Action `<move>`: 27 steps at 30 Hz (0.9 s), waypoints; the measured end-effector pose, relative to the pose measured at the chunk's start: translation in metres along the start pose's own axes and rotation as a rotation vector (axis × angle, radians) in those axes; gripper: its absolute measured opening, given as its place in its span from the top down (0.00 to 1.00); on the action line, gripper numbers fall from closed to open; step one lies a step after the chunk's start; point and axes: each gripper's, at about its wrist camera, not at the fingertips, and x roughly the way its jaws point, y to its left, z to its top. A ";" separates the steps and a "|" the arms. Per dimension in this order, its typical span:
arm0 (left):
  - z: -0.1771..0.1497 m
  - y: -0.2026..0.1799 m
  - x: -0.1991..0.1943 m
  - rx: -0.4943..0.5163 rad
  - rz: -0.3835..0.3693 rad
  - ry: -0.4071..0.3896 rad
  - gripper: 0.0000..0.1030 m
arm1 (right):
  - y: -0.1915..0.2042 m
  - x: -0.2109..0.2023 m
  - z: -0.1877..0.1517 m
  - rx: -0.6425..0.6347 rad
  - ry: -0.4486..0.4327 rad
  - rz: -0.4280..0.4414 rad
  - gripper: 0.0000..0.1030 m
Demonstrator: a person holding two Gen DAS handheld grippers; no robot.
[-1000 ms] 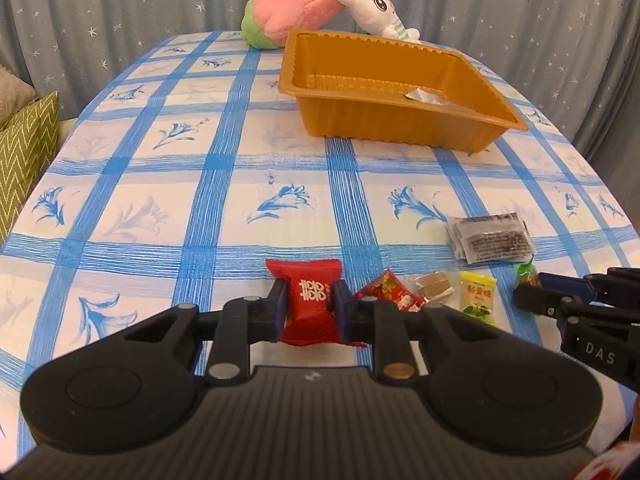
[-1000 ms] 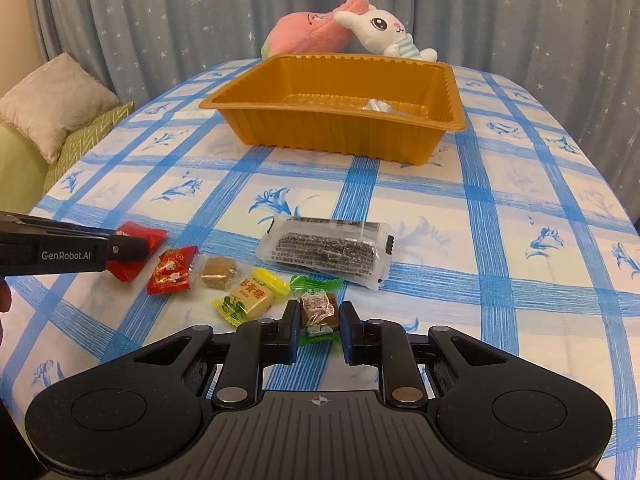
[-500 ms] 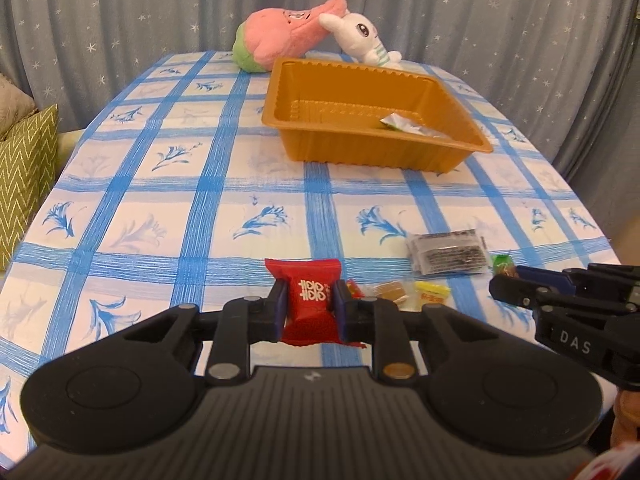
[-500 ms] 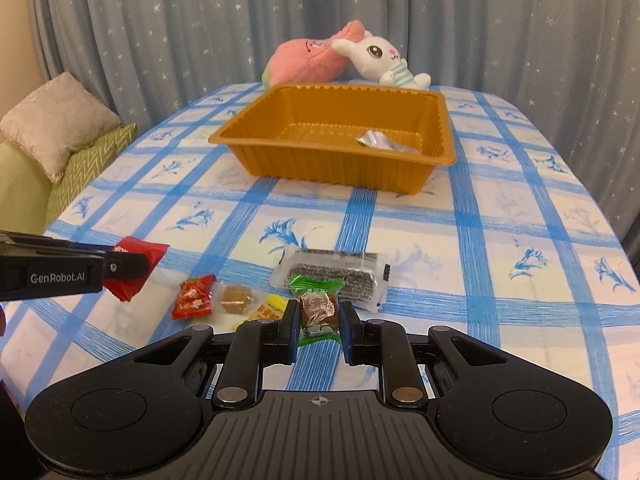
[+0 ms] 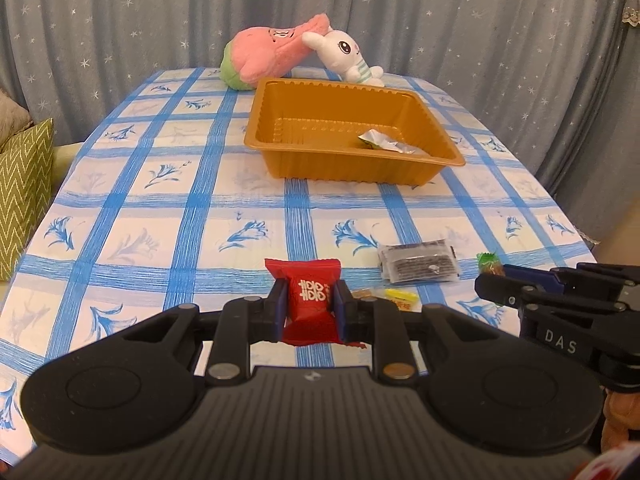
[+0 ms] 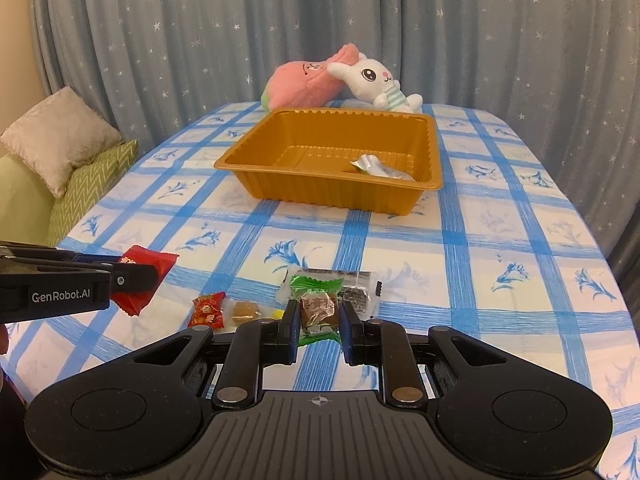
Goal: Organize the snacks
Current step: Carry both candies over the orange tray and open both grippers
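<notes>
My left gripper (image 5: 308, 306) pinched the red packet (image 5: 306, 300), my right gripper (image 6: 319, 322) the green candy (image 6: 318, 307), and either slick wrapper could have slipped short of the tray (image 6: 256, 184) ahead.

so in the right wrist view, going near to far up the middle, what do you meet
green-wrapped candy in the right gripper → dark snack packet → orange tray → white rabbit plush → starry curtain
</notes>
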 end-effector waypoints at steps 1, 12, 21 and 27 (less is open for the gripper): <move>0.000 -0.001 -0.001 0.001 -0.001 -0.001 0.79 | 0.000 -0.001 0.000 0.000 -0.001 -0.003 0.80; 0.007 -0.003 -0.003 -0.003 -0.021 -0.012 0.79 | -0.007 -0.005 0.005 0.017 0.005 -0.025 0.80; 0.018 -0.005 0.002 -0.003 -0.040 -0.020 0.79 | -0.015 -0.002 0.014 0.031 0.016 -0.041 0.80; 0.033 -0.005 0.010 -0.007 -0.063 -0.024 0.79 | -0.020 0.004 0.026 0.030 0.009 -0.044 0.80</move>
